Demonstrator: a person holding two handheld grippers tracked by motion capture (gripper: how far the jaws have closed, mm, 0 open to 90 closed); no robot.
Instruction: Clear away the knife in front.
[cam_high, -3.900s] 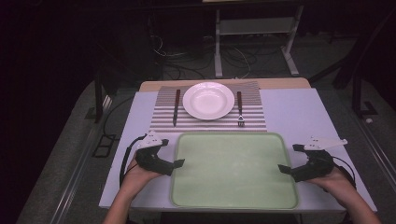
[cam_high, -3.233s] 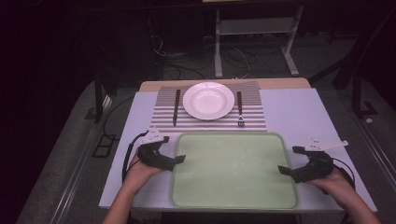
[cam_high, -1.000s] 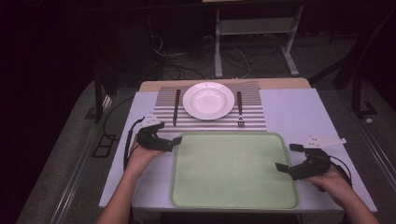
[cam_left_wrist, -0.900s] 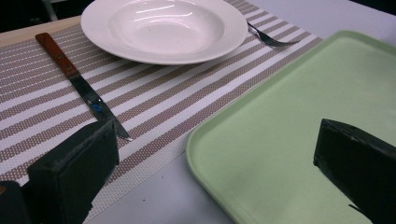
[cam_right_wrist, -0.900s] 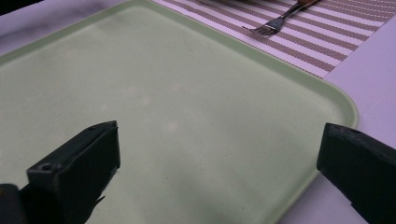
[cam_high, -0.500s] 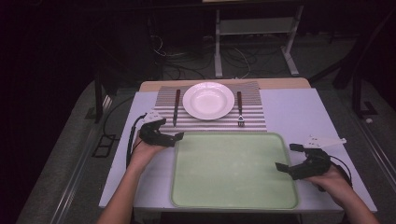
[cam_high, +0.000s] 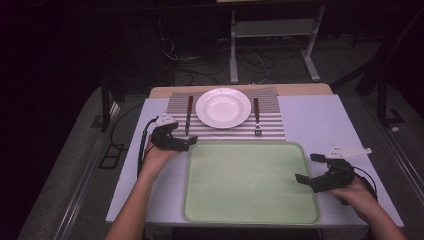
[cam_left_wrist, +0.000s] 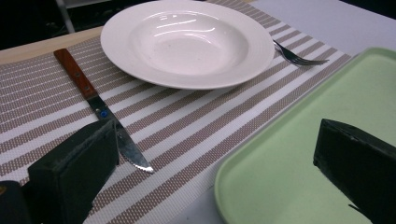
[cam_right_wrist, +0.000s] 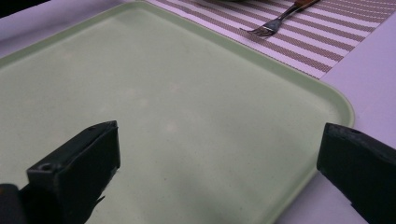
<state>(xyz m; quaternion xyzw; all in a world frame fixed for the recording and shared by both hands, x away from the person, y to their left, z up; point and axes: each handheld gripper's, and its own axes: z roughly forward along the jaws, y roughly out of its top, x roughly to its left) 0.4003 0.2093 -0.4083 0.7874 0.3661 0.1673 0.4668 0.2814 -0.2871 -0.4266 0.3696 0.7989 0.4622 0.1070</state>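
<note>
A pale green tray (cam_high: 250, 180) lies empty at the table's near middle. Behind it a striped placemat (cam_high: 272, 127) carries a white plate (cam_high: 223, 107), a wood-handled knife (cam_high: 189, 114) to its left and a fork (cam_high: 256, 117) to its right. My left gripper (cam_high: 189, 143) hovers open at the tray's far left corner, just short of the knife tip. In the left gripper view its jaws stand wide apart (cam_left_wrist: 215, 154), with the knife blade (cam_left_wrist: 128, 149) beside the left jaw. My right gripper (cam_high: 306, 168) is open over the tray's right edge (cam_right_wrist: 299, 186), nothing between its jaws.
The lilac table top (cam_high: 320, 115) extends on both sides of the tray. A wooden strip (cam_high: 300, 90) runs along the far edge behind the placemat. Beyond the table are a dark floor, cables and a metal stand (cam_high: 272, 45).
My left gripper has moved forward along the tray's left side, from its near half up to its far corner by the knife. The right gripper has shifted only slightly.
</note>
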